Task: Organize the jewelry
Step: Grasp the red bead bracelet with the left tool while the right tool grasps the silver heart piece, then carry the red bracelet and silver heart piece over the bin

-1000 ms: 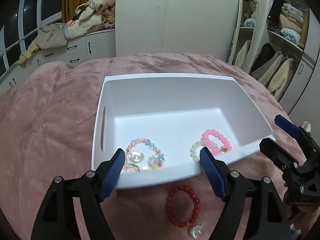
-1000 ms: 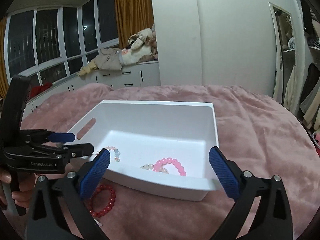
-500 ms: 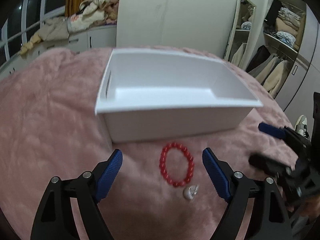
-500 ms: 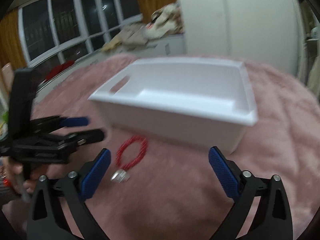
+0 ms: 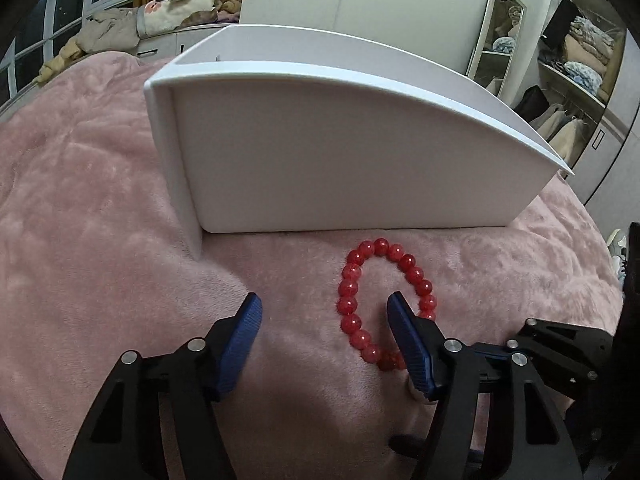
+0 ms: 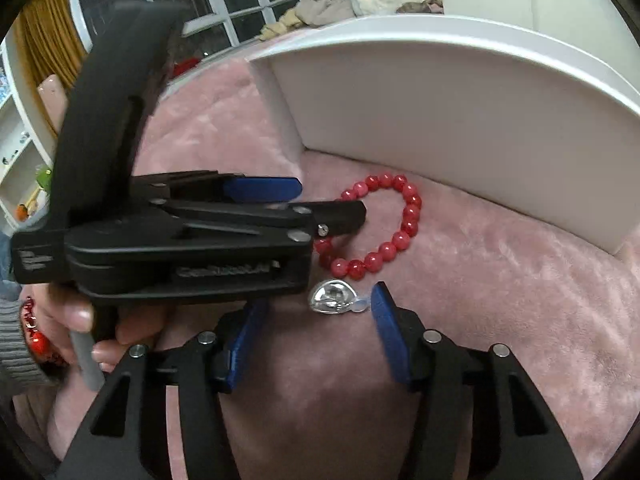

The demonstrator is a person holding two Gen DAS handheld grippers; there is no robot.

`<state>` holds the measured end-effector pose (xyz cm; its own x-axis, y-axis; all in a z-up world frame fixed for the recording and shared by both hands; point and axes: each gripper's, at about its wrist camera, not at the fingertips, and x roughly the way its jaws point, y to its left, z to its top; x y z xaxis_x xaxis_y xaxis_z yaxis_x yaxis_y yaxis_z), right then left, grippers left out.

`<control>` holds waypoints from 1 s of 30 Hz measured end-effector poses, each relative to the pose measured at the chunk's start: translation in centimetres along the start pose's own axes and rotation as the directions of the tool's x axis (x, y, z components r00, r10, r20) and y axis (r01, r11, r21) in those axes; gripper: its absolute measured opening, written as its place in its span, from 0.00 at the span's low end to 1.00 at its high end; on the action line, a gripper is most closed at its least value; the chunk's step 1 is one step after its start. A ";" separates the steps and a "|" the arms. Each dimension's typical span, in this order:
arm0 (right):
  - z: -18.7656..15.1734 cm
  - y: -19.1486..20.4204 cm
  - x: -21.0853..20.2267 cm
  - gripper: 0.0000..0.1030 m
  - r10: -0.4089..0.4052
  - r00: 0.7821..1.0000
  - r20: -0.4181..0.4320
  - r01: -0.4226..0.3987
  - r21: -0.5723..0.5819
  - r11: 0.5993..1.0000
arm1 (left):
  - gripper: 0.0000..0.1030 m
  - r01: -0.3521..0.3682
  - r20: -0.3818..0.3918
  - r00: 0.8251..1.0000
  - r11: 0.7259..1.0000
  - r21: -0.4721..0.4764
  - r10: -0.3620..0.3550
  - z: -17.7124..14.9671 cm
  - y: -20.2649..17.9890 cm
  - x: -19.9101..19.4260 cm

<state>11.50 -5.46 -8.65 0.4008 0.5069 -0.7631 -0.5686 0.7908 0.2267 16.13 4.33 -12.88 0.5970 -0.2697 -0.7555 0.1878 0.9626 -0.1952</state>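
Claws, left (image 5: 324, 314) and right (image 6: 316, 312), both wide apart over red bead bracelet (image 5: 352, 304); embossed lettering on left claw body blurred, unreadable.

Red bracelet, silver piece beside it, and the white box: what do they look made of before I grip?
Red bracelet: glossy, slightly translucent round beads, glass or polished stone by the shine. Silver piece: mirror-bright metal, with a clear, likely plastic or silicone nub. White box: rigid, matte, smooth walls, probably plastic or painted board. All lie on a plush pink blanket.
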 end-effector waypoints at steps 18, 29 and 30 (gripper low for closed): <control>0.7 -2.1 -4.4 0.28 -0.111 0.992 0.067 0.104 0.100 0.990 | 0.14 0.113 -0.002 0.994 0.989 -0.100 -0.113 -0.4 -0.2 -1.7; 2.0 -3.8 -10.0 0.28 -0.191 0.961 0.199 0.168 0.128 0.977 | 0.14 0.155 0.079 0.986 0.985 -0.078 -0.149 0.2 -0.8 -6.6; 2.1 -3.8 -10.5 0.28 -0.197 0.960 0.200 0.175 0.122 0.977 | 0.14 0.162 0.083 0.984 0.984 -0.070 -0.156 0.3 -0.9 -6.9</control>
<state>10.95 -13.01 -0.24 0.6404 0.3995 -0.6560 -0.3978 0.9031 0.1616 12.08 5.33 -7.27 0.6230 -0.4175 -0.6616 0.2268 0.9058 -0.3580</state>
